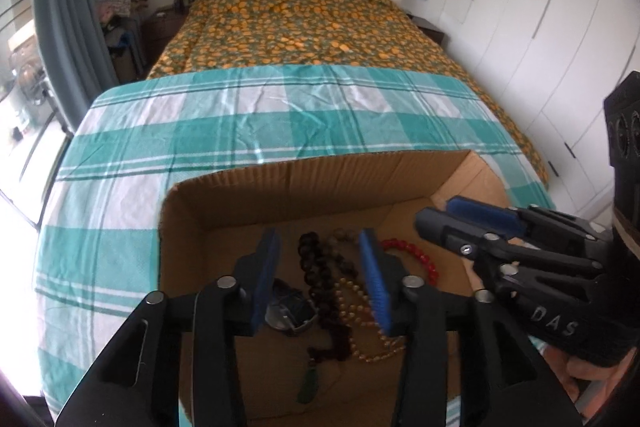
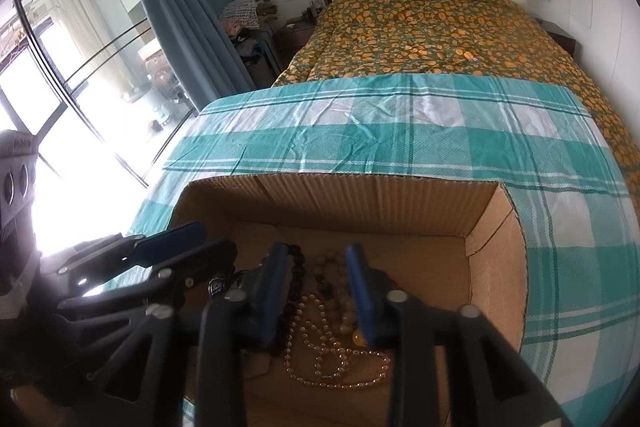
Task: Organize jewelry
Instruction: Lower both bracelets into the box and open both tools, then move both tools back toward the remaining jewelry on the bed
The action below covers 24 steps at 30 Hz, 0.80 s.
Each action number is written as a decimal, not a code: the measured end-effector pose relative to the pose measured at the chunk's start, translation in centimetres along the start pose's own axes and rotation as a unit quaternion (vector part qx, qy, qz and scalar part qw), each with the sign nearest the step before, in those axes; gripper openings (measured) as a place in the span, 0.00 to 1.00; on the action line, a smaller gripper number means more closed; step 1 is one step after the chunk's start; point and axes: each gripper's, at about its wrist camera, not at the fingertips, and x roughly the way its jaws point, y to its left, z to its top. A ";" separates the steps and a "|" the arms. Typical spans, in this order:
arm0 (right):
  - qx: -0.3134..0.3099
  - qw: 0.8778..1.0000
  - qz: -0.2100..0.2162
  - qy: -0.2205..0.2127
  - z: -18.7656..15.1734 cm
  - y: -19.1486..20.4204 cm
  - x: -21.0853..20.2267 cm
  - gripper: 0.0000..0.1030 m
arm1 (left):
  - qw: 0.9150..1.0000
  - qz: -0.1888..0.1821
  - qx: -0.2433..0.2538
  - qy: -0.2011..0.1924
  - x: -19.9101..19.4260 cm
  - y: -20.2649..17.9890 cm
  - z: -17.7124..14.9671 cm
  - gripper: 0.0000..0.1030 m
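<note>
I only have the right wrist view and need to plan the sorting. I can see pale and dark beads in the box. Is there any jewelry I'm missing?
Observer: Yes. A red bead bracelet lies on the floor of the cardboard box. In the left wrist view it is just right of the open left gripper.
Operator: Anything else near that gripper?
Observer: A wristwatch lies by its left pad, beside the dark bead strand.
Operator: Is anything attached to that dark strand?
Observer: A green tassel lies at its near end, on the box floor.
</note>
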 end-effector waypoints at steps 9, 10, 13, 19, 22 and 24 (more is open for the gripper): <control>-0.029 0.998 -0.035 -0.032 -4.4 0.0 -4.6 0.48 | 0.998 0.027 0.014 -0.056 -6.2 -0.6 -4.0 0.91; -0.035 0.998 -0.040 -0.038 -5.2 0.2 -5.6 0.49 | 0.997 0.030 0.019 -0.062 -7.1 -0.8 -4.7 0.93; -0.048 0.996 -0.057 -0.054 -8.1 1.0 -8.4 0.49 | 0.996 0.043 0.027 -0.075 -9.4 -1.9 -7.4 0.95; -0.066 0.992 -0.084 -0.072 -14.8 1.9 -13.0 0.56 | 0.995 0.054 0.037 -0.071 -12.5 -3.8 -13.4 0.95; -0.074 0.989 -0.100 -0.077 -17.8 2.2 -14.8 0.56 | 0.994 0.064 0.039 -0.074 -13.8 -4.5 -15.9 0.95; -0.071 0.989 -0.106 -0.079 -19.6 2.2 -15.8 0.56 | 0.995 0.065 0.032 -0.074 -14.5 -4.7 -17.4 0.95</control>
